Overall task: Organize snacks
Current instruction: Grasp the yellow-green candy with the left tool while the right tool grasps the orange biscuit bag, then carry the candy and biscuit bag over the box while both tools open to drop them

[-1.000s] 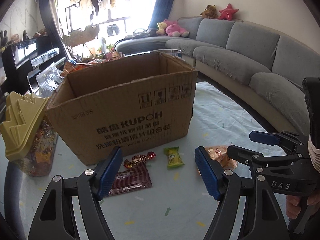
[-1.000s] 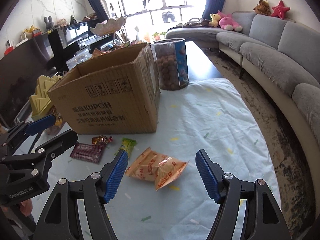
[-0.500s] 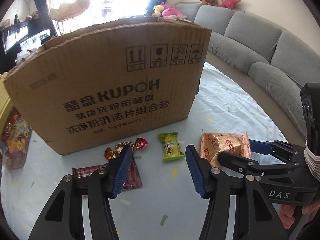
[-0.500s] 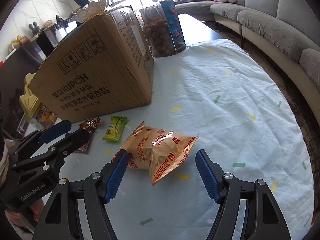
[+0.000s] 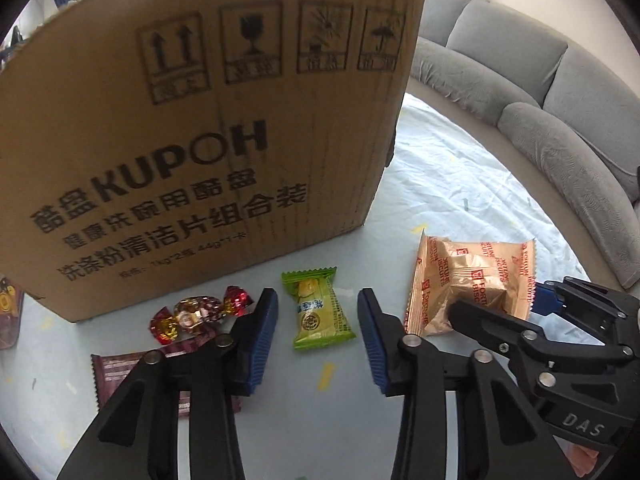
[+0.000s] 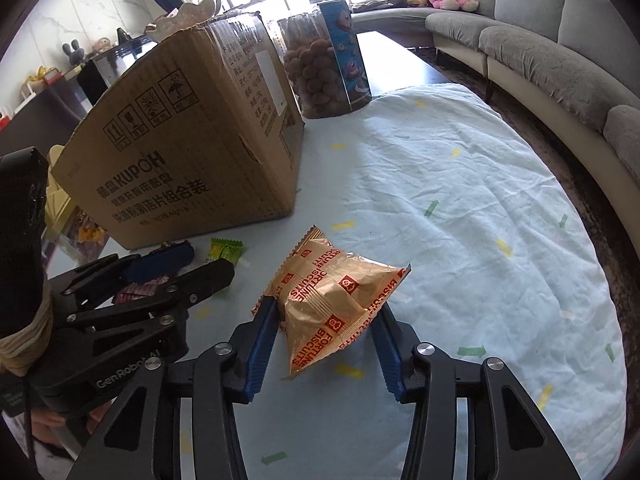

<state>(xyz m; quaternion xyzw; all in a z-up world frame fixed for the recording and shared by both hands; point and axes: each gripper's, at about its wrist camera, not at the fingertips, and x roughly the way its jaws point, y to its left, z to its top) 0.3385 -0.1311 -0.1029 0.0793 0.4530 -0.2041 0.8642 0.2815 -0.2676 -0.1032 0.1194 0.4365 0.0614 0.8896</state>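
A cardboard box (image 5: pixel 208 132) printed with handling symbols stands on the pale blue cloth (image 6: pixel 460 208) and fills the left wrist view from nine to one o'clock; its inside cannot be seen from either camera. In the right wrist view, a clear tub (image 6: pixel 324 68) with a blue label stands just past the box's far corner at twelve o'clock, filled with round brown snacks. Several loose snacks lie on the cloth before the box. The left gripper (image 5: pixel 316 336) points steeply down at the cloth, its jaws closing, with a small green candy packet (image 5: pixel 318 306) lying flat between the blue pads but clear of both. At nine o'clock from that packet a red and gold twisted candy (image 5: pixel 200 314) lies close to the box, and a dark red striped wrapper (image 5: pixel 120 368) lies partly under the left finger. The right gripper (image 6: pixel 326 348) also tilts down, its jaws closing around an orange biscuit bag (image 6: pixel 336 296); the left pad appears to touch the bag's side, while the right pad is half hidden behind its crumpled edge, so a firm grip cannot be confirmed. The bag rests on the cloth at four o'clock from the box. A grey sofa (image 6: pixel 540 40) curves along the right side of the room.
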